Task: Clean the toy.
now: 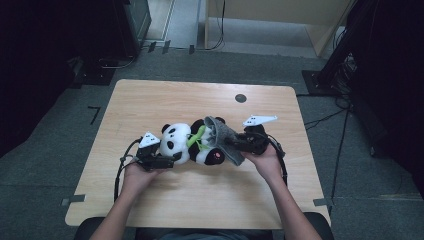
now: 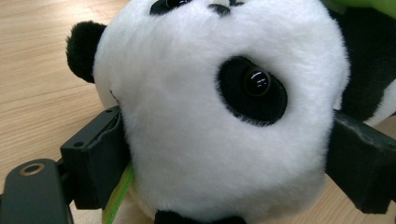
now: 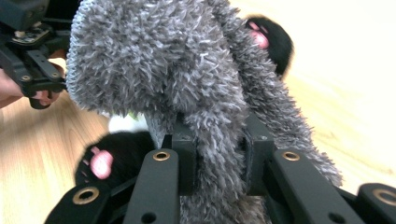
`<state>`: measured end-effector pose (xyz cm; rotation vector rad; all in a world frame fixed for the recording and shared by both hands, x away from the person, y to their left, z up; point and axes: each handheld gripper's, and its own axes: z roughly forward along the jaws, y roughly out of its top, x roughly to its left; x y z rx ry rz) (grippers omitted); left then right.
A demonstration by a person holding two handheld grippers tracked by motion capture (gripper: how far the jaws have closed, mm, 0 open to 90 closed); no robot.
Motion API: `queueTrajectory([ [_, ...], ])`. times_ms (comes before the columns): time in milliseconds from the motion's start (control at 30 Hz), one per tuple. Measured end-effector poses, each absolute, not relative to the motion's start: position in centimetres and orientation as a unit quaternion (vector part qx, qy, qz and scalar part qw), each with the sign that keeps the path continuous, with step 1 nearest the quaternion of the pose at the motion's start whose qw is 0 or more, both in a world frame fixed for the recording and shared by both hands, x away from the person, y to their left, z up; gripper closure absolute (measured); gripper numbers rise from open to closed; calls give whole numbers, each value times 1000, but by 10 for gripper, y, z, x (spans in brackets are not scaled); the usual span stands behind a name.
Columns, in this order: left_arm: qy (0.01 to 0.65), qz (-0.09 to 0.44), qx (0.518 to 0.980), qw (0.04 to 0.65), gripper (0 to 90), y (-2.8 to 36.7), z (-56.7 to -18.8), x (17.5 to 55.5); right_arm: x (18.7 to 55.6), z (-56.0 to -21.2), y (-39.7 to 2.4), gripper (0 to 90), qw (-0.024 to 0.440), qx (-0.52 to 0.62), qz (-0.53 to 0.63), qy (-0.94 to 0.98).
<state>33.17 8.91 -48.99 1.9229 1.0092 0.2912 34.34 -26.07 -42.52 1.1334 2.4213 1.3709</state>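
Black-and-white plush panda lying mid-table. Left gripper: jaws clamped on panda's head. Right gripper: jaws pinched tight on fuzzy grey knitted sock, draped over panda's feet.

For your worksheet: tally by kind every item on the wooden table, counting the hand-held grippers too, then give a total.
Plush panda: 1
Grey fuzzy sock: 1
Grippers: 2, left gripper clamped on the panda's head, right gripper shut on the sock
Total: 4
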Motion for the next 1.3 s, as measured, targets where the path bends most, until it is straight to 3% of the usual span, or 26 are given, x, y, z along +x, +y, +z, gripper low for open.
queueTrajectory([
  [367,411,126,778,458,96,88,-491,329,355,-418,-225,708,77,339,452,822],
  [567,415,129,775,459,95,87,-491,328,362,-422,-213,586,81,324,452,827],
  [1300,411,132,780,454,102,87,-491,327,356,-445,-230,689,78,346,466,811],
])
